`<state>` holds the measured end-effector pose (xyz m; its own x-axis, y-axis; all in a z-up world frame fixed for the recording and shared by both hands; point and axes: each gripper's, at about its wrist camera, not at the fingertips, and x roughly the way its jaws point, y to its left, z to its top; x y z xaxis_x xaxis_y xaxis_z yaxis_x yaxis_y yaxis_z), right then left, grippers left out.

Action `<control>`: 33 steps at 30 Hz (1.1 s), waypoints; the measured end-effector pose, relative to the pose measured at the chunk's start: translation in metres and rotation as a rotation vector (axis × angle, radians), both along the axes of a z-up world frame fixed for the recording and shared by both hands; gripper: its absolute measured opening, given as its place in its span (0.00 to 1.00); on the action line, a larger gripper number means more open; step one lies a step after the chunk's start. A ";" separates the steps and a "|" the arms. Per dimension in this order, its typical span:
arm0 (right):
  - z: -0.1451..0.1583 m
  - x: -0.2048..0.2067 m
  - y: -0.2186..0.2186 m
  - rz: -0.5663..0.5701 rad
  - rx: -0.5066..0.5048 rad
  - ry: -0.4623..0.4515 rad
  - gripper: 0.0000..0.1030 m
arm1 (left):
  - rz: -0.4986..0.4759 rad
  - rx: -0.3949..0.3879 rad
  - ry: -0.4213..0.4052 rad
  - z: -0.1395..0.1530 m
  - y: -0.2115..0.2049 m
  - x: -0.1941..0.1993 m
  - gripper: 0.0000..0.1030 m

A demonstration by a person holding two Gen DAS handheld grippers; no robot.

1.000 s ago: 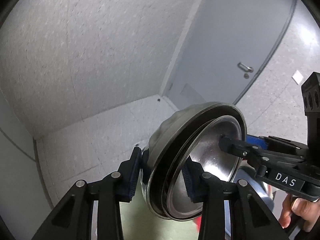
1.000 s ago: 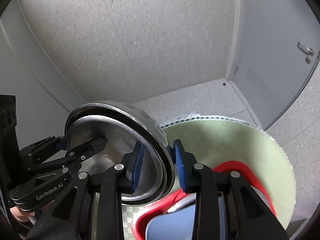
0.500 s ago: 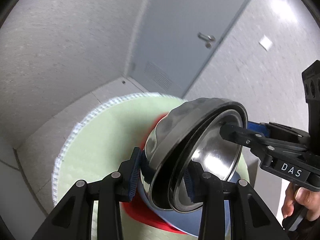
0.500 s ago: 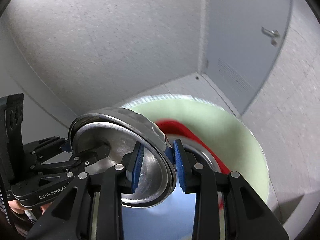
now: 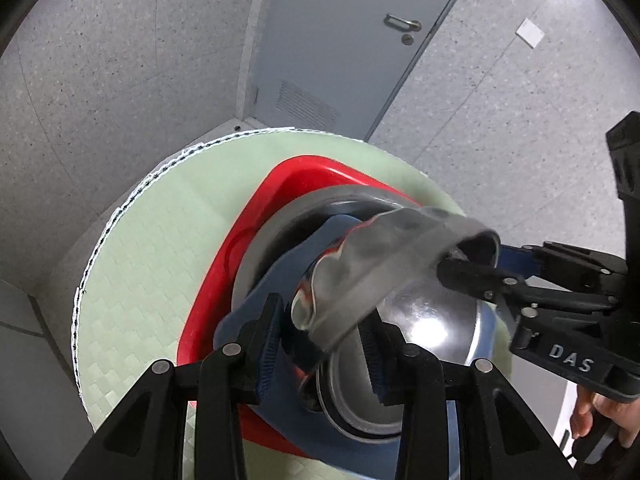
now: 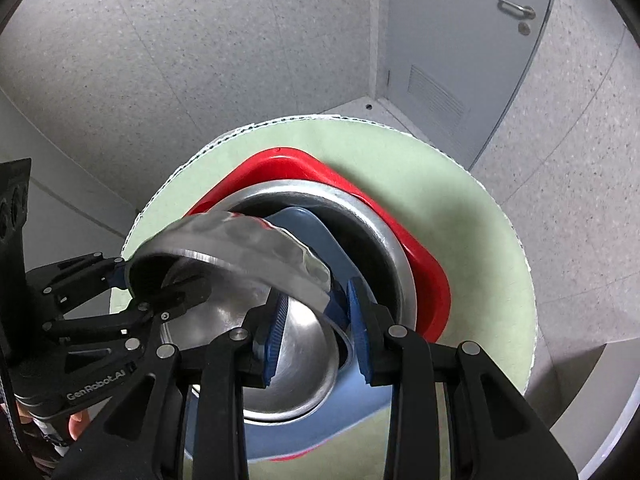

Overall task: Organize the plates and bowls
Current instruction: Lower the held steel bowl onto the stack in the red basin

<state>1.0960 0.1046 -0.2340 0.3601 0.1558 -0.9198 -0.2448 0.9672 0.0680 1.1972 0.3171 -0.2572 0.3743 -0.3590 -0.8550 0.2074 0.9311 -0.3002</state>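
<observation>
Two nested steel bowls hang tilted between my grippers, motion-blurred. My left gripper is shut on their near rim; the right gripper clamps the opposite rim. In the right wrist view my right gripper is shut on the bowls' rim and the left gripper holds the other side. Below lies a stack: red square plate, steel plate, blue plate. It shows in the right wrist view as red plate, steel plate, blue plate.
The stack rests on a round table with a pale green checked mat, which also shows in the right wrist view. Grey speckled floor and a grey door lie beyond the table's edge.
Both grippers have tilted down and lowered the two bowls together, from facing the wall to just over the plate stack. The table and stack have come into full view.
</observation>
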 end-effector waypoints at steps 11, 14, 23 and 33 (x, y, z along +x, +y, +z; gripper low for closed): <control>-0.028 0.019 -0.013 -0.074 0.072 0.052 0.30 | -0.022 0.022 0.064 -0.030 -0.032 0.010 0.36; -0.038 0.019 -0.017 -0.081 0.075 0.080 0.30 | -0.028 0.016 0.073 -0.031 -0.037 0.012 0.41; -0.049 0.001 -0.024 -0.072 0.138 0.180 0.32 | -0.066 0.036 0.104 -0.026 -0.046 0.009 0.60; -0.039 -0.007 -0.027 -0.080 0.159 0.230 0.33 | -0.061 -0.073 0.212 -0.015 -0.028 0.018 0.60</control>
<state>1.0890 0.0780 -0.2732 0.1617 0.2838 -0.9452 -0.1288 0.9556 0.2649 1.2157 0.2896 -0.2722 0.1652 -0.4388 -0.8832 0.1877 0.8932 -0.4087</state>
